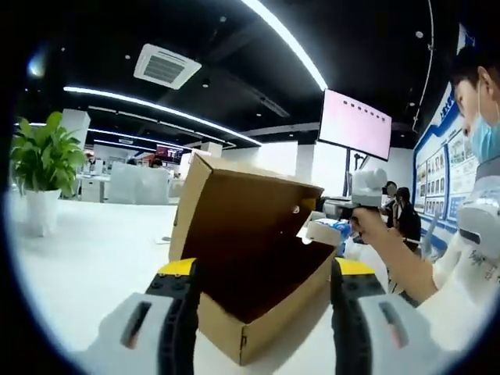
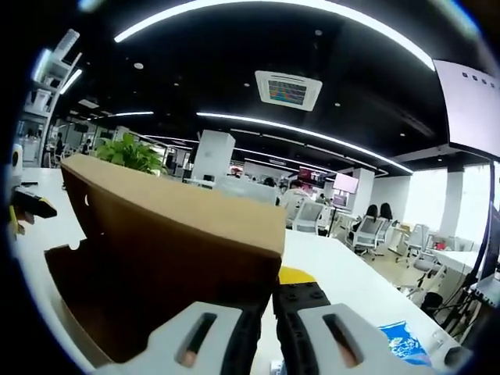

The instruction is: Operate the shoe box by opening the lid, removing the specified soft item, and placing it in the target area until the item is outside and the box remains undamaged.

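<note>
Holding: the right claw [image 2: 262, 332], low centre of the right gripper view, is pinched on the raised edge of the lid [image 2: 180, 215], its jaws almost touching with cardboard between them.
Left claw: the left claw [image 1: 262, 301] stands open at the bottom of the left gripper view, jaws wide apart and gripping nothing, with the near corner of the shoe box [image 1: 258, 312] between them.
Box: brown cardboard, on the white bench [image 1: 94, 266], centre of the left gripper view; lid tilted up and back, dark inside exposed.
Soft item: cannot tell where it lies; the box interior is in shadow and nothing soft is distinguishable there.
Stage: my judgement is that the lid is nearly open and the item has not yet been taken out.
Risk, lid: pulling the lid further back could crease or tear its hinge fold.
Risk, box: nothing pins the base, so the lift may drag or tip the box across the bench.
Risk, release: if the pinch slips, the lid may drop shut on the left claw reaching in.
Surroundings: potted plant [image 1: 43, 160] at the left edge, well apart from the box; a blue packet [image 2: 406, 342] lies at lower right of the right gripper view.
</note>
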The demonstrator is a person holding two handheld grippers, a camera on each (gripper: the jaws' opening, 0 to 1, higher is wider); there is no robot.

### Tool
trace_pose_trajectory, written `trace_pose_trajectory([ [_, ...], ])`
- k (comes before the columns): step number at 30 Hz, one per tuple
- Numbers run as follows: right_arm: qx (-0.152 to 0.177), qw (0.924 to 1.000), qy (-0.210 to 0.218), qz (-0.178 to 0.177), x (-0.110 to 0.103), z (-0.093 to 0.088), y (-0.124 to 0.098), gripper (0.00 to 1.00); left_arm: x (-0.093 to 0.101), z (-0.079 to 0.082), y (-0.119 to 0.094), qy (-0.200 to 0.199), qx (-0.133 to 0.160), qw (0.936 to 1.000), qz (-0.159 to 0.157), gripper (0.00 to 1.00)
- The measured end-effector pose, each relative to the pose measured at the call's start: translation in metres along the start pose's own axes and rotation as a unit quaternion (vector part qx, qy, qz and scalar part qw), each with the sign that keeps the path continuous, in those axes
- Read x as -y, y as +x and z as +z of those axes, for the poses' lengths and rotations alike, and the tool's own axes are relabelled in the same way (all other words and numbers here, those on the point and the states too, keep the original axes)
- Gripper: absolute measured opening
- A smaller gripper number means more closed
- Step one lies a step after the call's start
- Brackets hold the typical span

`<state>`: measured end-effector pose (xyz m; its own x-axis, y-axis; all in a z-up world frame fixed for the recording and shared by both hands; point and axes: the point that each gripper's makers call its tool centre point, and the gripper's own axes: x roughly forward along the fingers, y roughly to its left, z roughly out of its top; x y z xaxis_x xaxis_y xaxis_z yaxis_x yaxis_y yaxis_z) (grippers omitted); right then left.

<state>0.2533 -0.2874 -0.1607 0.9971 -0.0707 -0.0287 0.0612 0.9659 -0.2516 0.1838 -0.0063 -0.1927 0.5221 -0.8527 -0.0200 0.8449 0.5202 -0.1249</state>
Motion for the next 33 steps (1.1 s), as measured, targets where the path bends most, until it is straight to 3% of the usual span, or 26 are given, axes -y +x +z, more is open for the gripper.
trace_pose_trajectory([
  [4, 0.006, 1.0, -0.007, 0.0, -0.001, -0.002, -0.002, 0.01, 0.003, 0.008, -0.001, -0.008, 0.019, 0.9998, -0.006, 0.69],
  [10, 0.004, 0.9999, -0.013, 0.005, -0.002, -0.004, -0.005, 0.01, 0.006, 0.018, 0.002, -0.028, 0.041, 0.9988, -0.003, 0.82],
  [12, 0.002, 0.9999, -0.013, 0.008, -0.003, -0.006, -0.006, 0.01, -0.004, 0.024, 0.001, -0.032, 0.056, 0.9975, 0.028, 0.89],
  [21, 0.001, 0.9998, -0.019, 0.009, -0.004, -0.009, -0.009, 0.01, -0.006, 0.018, 0.001, -0.036, 0.042, 0.9981, 0.028, 0.89],
  [27, -0.002, 0.9997, -0.024, 0.01, -0.004, -0.011, -0.009, 0.01, -0.01, 0.0, 0.009, -0.031, 0.017, 0.9987, 0.038, 0.89],
  [33, -0.017, 0.9992, -0.033, 0.018, -0.006, -0.015, -0.012, 0.01, -0.013, 0.008, 0.004, -0.016, 0.027, 0.9984, 0.047, 0.92],
])
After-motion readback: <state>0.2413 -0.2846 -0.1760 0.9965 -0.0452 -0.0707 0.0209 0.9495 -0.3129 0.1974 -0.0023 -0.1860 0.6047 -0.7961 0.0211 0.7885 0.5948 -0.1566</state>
